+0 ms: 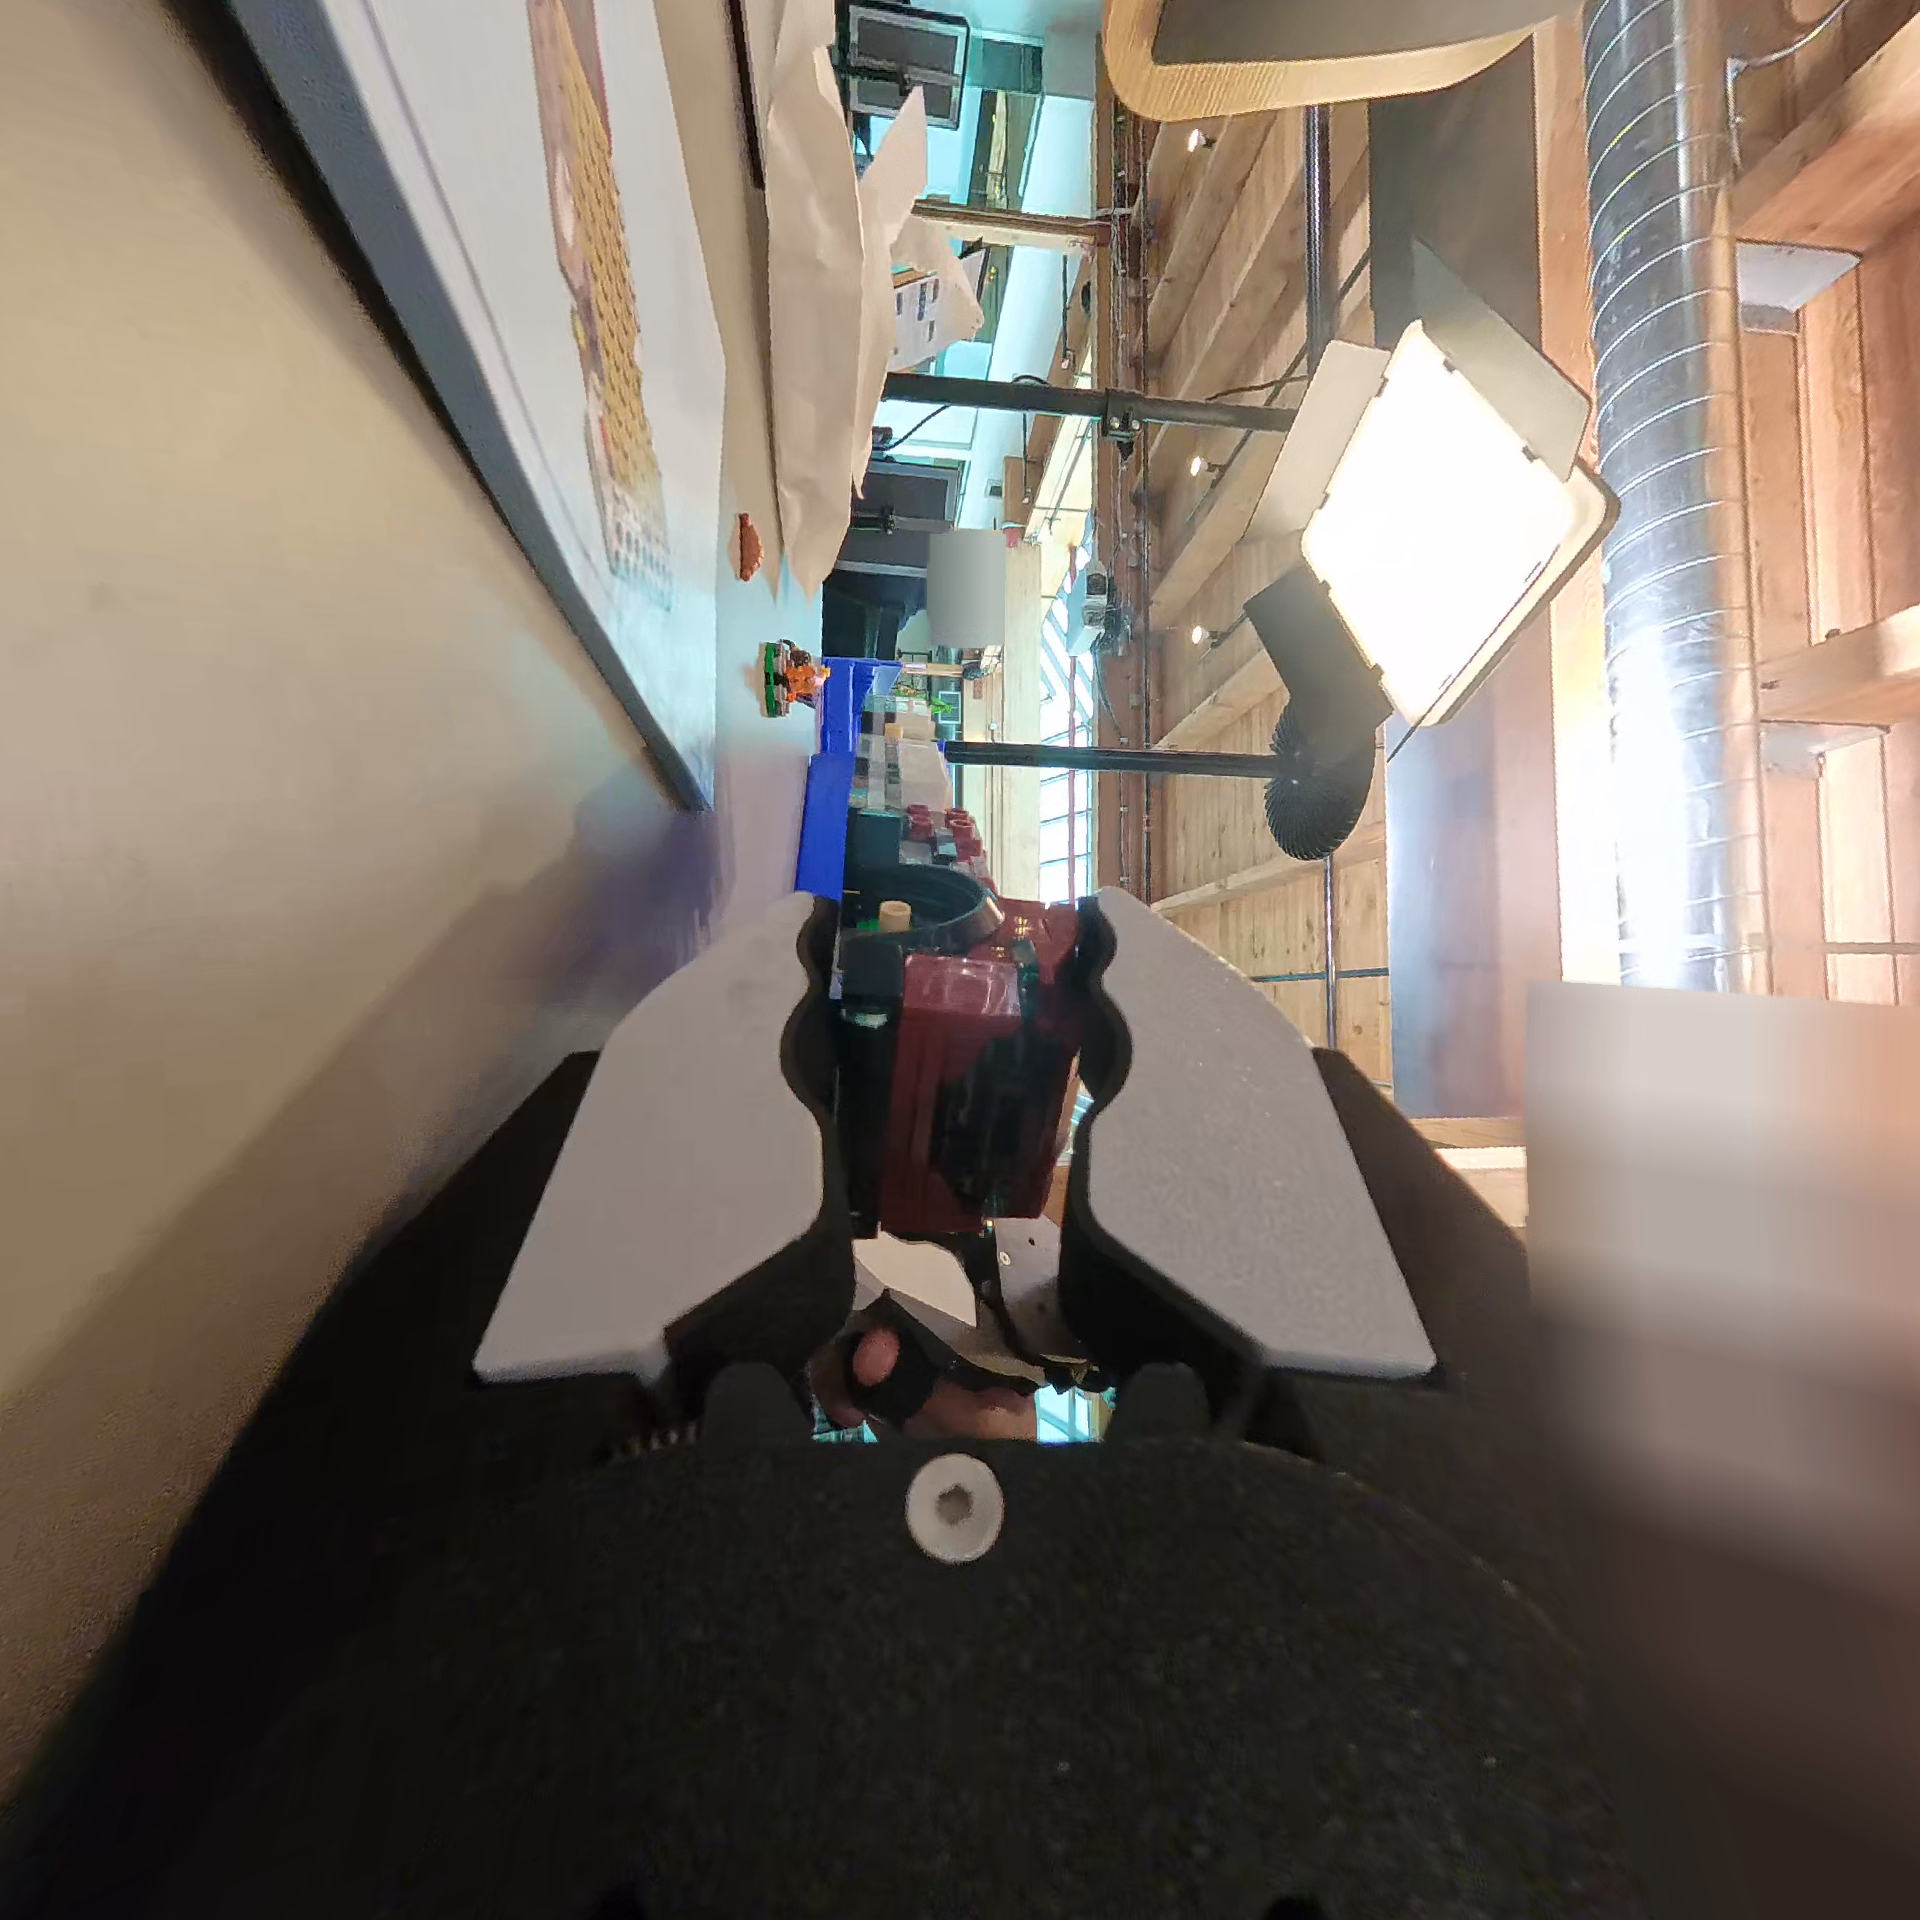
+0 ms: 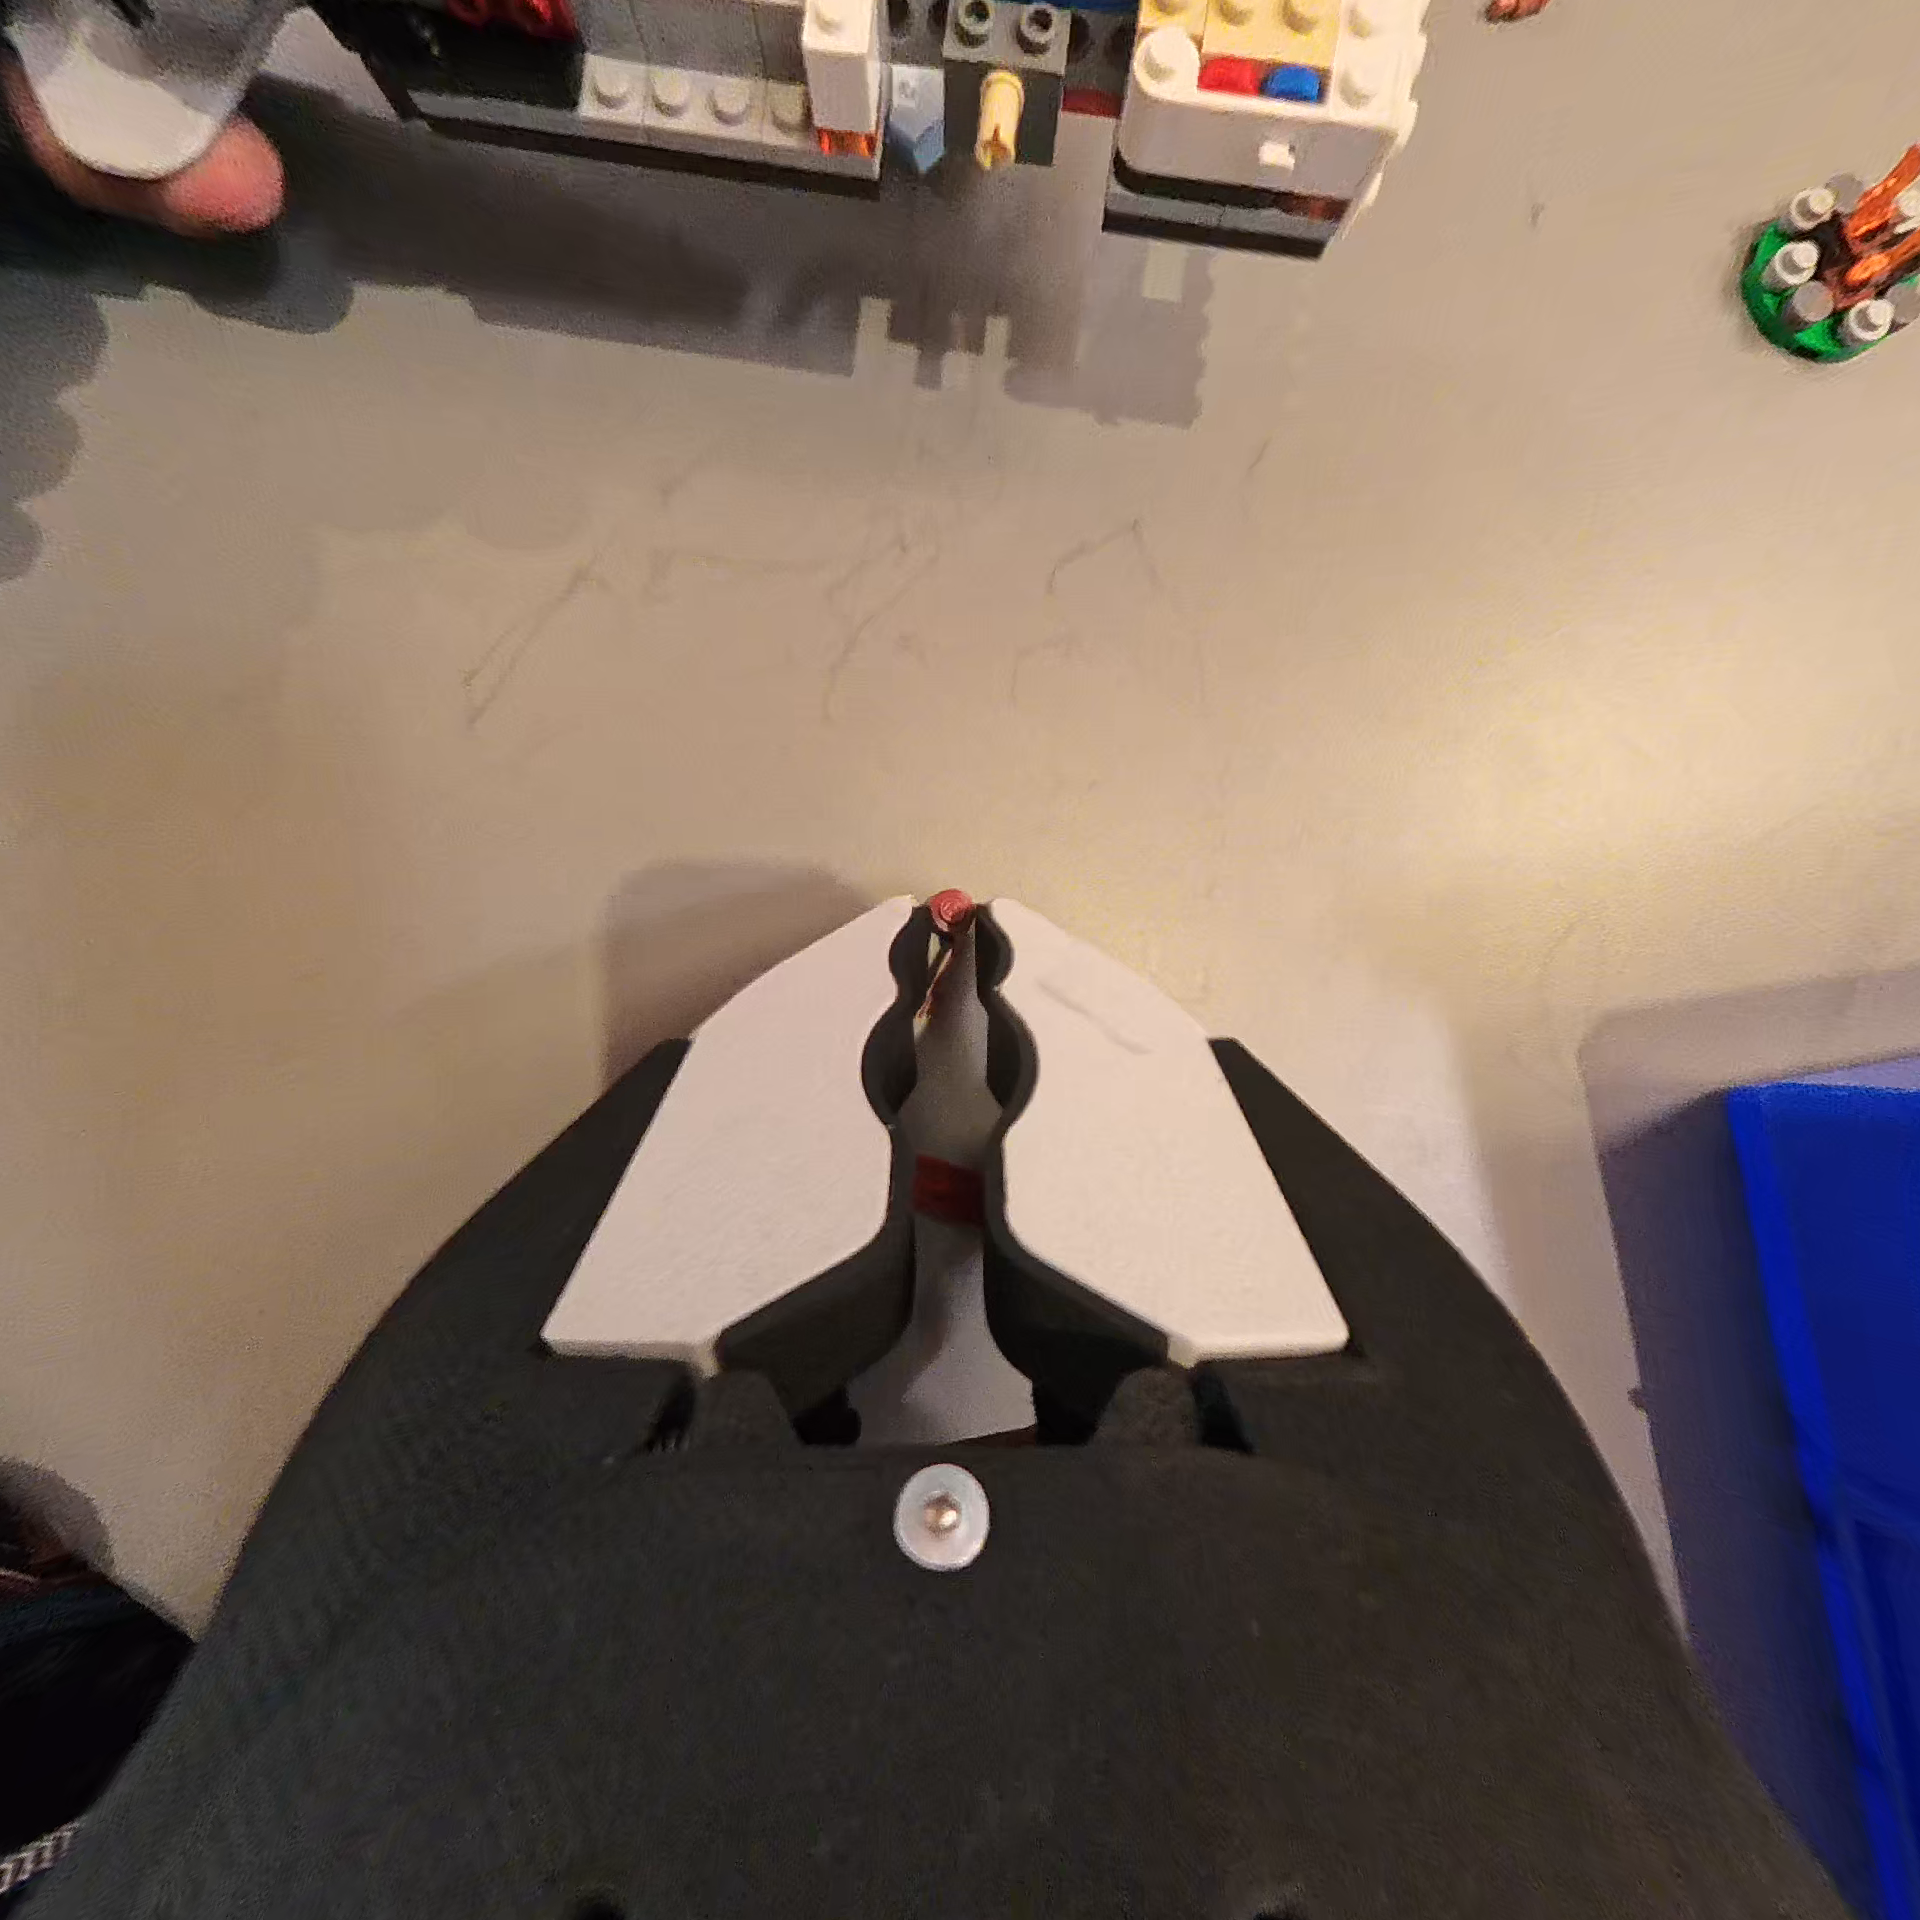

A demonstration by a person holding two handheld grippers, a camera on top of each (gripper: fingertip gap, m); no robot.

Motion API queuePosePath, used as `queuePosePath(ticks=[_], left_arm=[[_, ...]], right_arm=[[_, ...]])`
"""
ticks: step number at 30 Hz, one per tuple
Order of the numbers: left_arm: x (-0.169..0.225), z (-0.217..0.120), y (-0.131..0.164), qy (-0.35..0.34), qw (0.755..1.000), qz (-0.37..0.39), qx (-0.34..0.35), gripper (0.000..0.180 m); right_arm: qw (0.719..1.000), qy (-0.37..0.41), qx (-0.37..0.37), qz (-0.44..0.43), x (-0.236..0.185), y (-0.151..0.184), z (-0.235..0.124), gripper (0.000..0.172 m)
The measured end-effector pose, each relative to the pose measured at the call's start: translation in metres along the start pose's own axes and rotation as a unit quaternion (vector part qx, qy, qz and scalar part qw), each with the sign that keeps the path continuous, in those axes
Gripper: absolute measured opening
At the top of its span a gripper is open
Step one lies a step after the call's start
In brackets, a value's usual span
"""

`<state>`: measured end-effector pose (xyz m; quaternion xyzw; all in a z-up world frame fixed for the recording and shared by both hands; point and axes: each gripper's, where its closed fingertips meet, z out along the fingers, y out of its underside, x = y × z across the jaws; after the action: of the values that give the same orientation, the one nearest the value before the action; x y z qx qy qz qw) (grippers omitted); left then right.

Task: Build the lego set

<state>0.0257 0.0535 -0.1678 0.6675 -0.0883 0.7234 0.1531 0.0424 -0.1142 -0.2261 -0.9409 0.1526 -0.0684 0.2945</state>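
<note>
The left gripper (image 1: 951, 935), turned on its side, clamps a dark red brick model (image 1: 951, 1081) whose far end is hidden behind its fingers. The right gripper (image 2: 951, 914) points down at the table (image 2: 935, 623), nearly closed on a small reddish stud piece (image 2: 950, 910) (shape hard to make out); a blue bin (image 2: 1829, 1351), cut off, sits to its right.

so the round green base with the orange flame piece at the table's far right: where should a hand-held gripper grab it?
Best guess: pinch the round green base across its rim, coming from straight above with the fingers low at the table. It lies flat and apart from the brick build, so both sides look open. The orange flame piece and grey studs on top look too uneven to grip.
</note>
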Motion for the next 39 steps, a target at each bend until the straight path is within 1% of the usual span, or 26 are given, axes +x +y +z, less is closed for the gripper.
queuePosePath(ticks=[7, 9, 11, 14, 16, 18, 23, 26, 34, 39], left_arm=[[0.001, -0.003, 0.003, 0.003, 1.0, 0.011, -0.002, 0.045], [0.001, -0.004, 0.004, 0.001, 1.0, 0.015, -0.003, 0.044], [0.0, -0.004, 0.004, -0.002, 1.0, 0.016, -0.004, 0.044], [-0.001, -0.005, 0.006, -0.001, 1.0, 0.013, -0.003, 0.044], [-0.001, -0.006, 0.006, -0.003, 1.0, 0.014, 0.001, 0.044], [-0.001, -0.008, 0.007, -0.004, 1.0, 0.02, 0.01, 0.045], [0.001, -0.011, 0.009, -0.008, 0.998, 0.057, 0.035, 0.045], [0.004, -0.014, 0.011, -0.003, 0.996, 0.078, 0.045, 0.045], [0.008, -0.016, 0.016, -0.007, 0.99, 0.135, 0.048, 0.045], [0.01, -0.017, 0.015, -0.003, 0.988, 0.142, 0.054, 0.045]], right_arm=[[1.0, 0.004, -0.006, -0.006, 0.002, 0.002, -0.003, 0.012], [1.0, -0.001, -0.009, -0.006, 0.001, 0.002, -0.002, 0.01], [1.0, -0.005, -0.014, -0.01, -0.001, 0.004, -0.001, 0.004], [1.0, -0.004, -0.008, -0.013, -0.002, 0.0, 0.0, 0.003], [1.0, -0.011, 0.014, -0.021, -0.009, -0.01, -0.001, 0.002], [0.998, -0.033, 0.049, -0.03, -0.026, -0.028, -0.003, 0.002], [0.981, -0.124, 0.147, -0.023, -0.081, -0.085, -0.008, 0.002], [0.974, -0.146, 0.171, -0.009, -0.092, -0.106, -0.007, 0.002], [0.976, -0.146, 0.16, -0.013, -0.093, -0.116, 0.001, 0.002], [0.978, -0.145, 0.152, -0.017, -0.096, -0.114, 0.005, 0.002]])
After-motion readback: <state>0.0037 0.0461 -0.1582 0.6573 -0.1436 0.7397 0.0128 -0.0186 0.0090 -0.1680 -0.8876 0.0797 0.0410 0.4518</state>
